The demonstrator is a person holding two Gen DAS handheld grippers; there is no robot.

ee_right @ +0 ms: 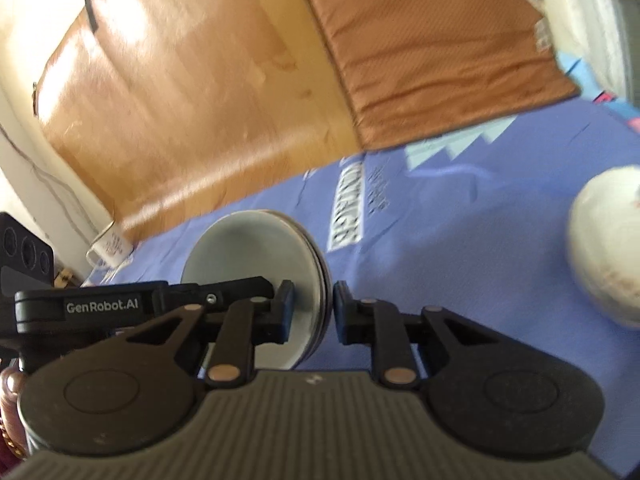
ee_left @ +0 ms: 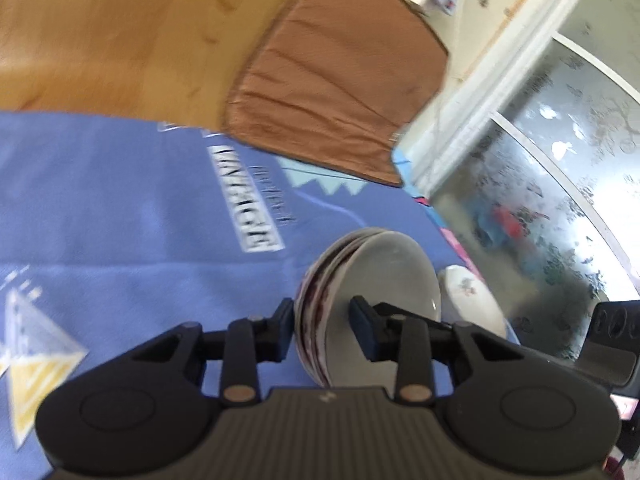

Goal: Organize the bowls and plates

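Observation:
A small stack of white plates (ee_left: 372,292) with a dark red rim pattern is held edge-on between both grippers, above a blue printed cloth (ee_left: 120,208). My left gripper (ee_left: 326,328) is shut on one edge of the stack. My right gripper (ee_right: 312,308) is shut on the opposite edge of the same stack (ee_right: 256,264). The left gripper's body (ee_right: 100,304) shows beyond the stack in the right wrist view. A white floral dish (ee_left: 472,300) lies on the cloth behind the stack. A white bowl (ee_right: 604,252) sits on the cloth to the right.
A brown cushion (ee_left: 336,76) lies at the cloth's far edge on a wooden floor (ee_left: 120,32). A frosted patterned glass door (ee_left: 560,184) stands to the right. A white mug (ee_right: 110,248) sits at the cloth's left edge. The frames are blurred.

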